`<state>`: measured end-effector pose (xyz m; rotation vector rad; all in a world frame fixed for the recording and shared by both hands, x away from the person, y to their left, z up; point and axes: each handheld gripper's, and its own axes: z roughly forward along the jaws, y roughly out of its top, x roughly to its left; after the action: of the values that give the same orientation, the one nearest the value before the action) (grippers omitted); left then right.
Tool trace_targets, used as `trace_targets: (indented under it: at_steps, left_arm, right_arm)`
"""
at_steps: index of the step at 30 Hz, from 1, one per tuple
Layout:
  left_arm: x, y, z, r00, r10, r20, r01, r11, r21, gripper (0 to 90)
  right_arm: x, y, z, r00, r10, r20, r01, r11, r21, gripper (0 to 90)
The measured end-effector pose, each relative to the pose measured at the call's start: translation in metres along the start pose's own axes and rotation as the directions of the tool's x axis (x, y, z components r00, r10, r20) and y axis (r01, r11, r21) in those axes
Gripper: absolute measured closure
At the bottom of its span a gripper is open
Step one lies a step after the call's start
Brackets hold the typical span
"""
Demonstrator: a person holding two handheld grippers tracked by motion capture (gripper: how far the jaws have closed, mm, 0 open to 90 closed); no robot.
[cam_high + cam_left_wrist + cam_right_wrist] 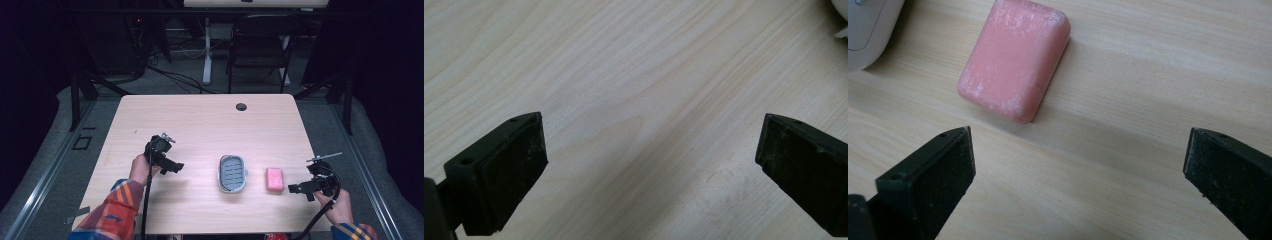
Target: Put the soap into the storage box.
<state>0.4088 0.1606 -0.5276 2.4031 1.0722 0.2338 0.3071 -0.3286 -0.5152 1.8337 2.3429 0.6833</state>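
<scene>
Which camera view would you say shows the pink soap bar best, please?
The right gripper view: the pink soap bar lies close and large on the table, beyond the open right gripper, its whitish scuffs clear. The high view shows it small, right of the soap dish.

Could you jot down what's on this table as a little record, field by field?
Surface: pale wooden table
Soap: pink soap bar, lying flat, right of the dish, apart from it
Dish: white soap dish with grey slotted insert, empty
Left gripper: jaws open, above bare wood left of the dish
Right gripper: jaws open, pointing toward the soap, not touching it
</scene>
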Motion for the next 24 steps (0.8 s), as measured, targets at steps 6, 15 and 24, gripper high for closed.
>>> trace_targets:
  at_steps: [6,15,24]
  left_arm:
    - [-0.0007,0.0002,-0.0003,1.0,0.003,0.005,-0.003,1.0,0.001,0.0]
    - [-0.0015,0.0006,-0.0002,1.0,0.004,0.0,-0.004,1.0,-0.003,0.0]
    - [-0.0014,0.0008,0.0002,1.0,0.005,0.002,-0.005,1.0,-0.001,0.0]
  right_arm:
    - [0.0004,-0.0007,-0.0005,1.0,-0.001,0.002,0.001,1.0,0.003,0.0]
    - [0.0031,0.0,-0.0007,0.9999,-0.011,0.005,0.011,1.0,0.0,0.0]
    - [0.0084,0.0016,-0.0018,0.9996,-0.022,0.016,0.022,1.0,-0.007,0.0]
